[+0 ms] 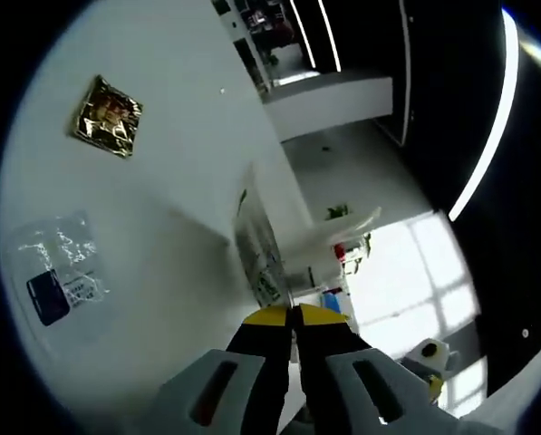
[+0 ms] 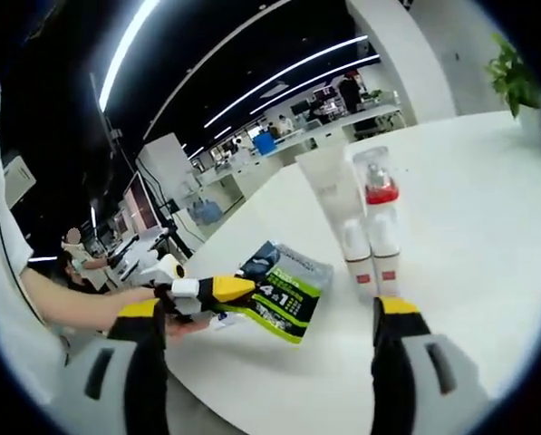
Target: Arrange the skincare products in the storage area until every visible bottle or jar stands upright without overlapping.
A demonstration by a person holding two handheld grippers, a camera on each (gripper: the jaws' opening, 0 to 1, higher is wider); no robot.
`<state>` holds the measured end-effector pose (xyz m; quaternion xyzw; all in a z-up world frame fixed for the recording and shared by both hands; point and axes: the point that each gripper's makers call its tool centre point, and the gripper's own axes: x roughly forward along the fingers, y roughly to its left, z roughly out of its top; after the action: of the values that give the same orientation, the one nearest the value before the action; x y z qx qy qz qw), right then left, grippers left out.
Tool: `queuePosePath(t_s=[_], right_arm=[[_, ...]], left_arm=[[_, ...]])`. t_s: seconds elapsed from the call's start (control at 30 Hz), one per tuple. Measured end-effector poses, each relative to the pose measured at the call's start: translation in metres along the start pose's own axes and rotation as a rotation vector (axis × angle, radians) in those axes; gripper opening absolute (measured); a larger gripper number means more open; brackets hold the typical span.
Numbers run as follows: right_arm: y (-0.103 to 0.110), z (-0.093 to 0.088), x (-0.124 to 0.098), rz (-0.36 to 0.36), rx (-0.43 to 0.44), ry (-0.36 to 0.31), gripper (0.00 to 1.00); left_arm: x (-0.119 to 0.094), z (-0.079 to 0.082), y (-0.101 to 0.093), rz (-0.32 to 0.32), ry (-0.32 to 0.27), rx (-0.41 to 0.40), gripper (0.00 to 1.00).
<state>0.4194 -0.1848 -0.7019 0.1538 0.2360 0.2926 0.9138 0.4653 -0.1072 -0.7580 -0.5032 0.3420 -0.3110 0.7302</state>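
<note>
My right gripper (image 2: 293, 313) gapes wide over the white table (image 2: 487, 208); my left gripper (image 2: 217, 289) pinches the green sachet (image 2: 284, 288) between my jaws. Beyond stand 2 white bottles (image 2: 371, 252), then a red-capped bottle (image 2: 377, 179); farther off, an office with ceiling strip lights (image 2: 279, 72).

bottles (image 2: 371, 237) clustered mid-table, pouch (image 2: 284, 288) beside, open tabletop (image 2: 487, 208) right

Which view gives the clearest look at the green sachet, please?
The right gripper view: the green sachet faces the camera, printed front legible, held by the left gripper. The left gripper view sees it edge-on.
</note>
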Motion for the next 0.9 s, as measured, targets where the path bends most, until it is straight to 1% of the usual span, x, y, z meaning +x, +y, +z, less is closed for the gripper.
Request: queuePosePath(t_s=[0.13, 0.27, 0.3, 0.4, 0.5, 0.67, 0.73, 0.87, 0.9], right_arm=[[-0.003, -0.001, -0.001, -0.008, 0.008, 0.001, 0.95], [-0.004, -0.003, -0.001, -0.012, 0.014, 0.004, 0.95], [-0.004, -0.003, -0.001, -0.013, 0.016, 0.005, 0.95], [-0.005, -0.003, -0.002, -0.015, 0.017, 0.004, 0.95], [-0.006, -0.002, -0.002, -0.017, 0.021, 0.001, 0.95], [-0.007, -0.001, -0.002, -0.017, 0.024, -0.001, 0.95], [-0.007, -0.001, -0.002, -0.016, 0.025, 0.0, 0.95], [-0.006, -0.002, -0.002, -0.013, 0.025, 0.003, 0.95], [-0.005, -0.002, -0.002, -0.012, 0.025, 0.004, 0.95]], left_arm=[[0.003, -0.002, 0.012, 0.038, 0.007, 0.008, 0.0], [0.005, -0.006, 0.026, 0.094, 0.022, 0.013, 0.0], [0.004, -0.007, 0.031, 0.119, 0.031, 0.034, 0.0], [0.003, -0.011, 0.037, 0.153, 0.061, 0.094, 0.0], [0.003, -0.011, 0.041, 0.175, 0.064, 0.105, 0.0], [-0.001, -0.013, 0.055, 0.277, 0.093, 0.197, 0.0], [-0.001, -0.014, 0.055, 0.295, 0.106, 0.231, 0.0], [0.001, -0.013, 0.053, 0.31, 0.123, 0.312, 0.0], [0.001, -0.012, 0.055, 0.321, 0.132, 0.353, 0.01]])
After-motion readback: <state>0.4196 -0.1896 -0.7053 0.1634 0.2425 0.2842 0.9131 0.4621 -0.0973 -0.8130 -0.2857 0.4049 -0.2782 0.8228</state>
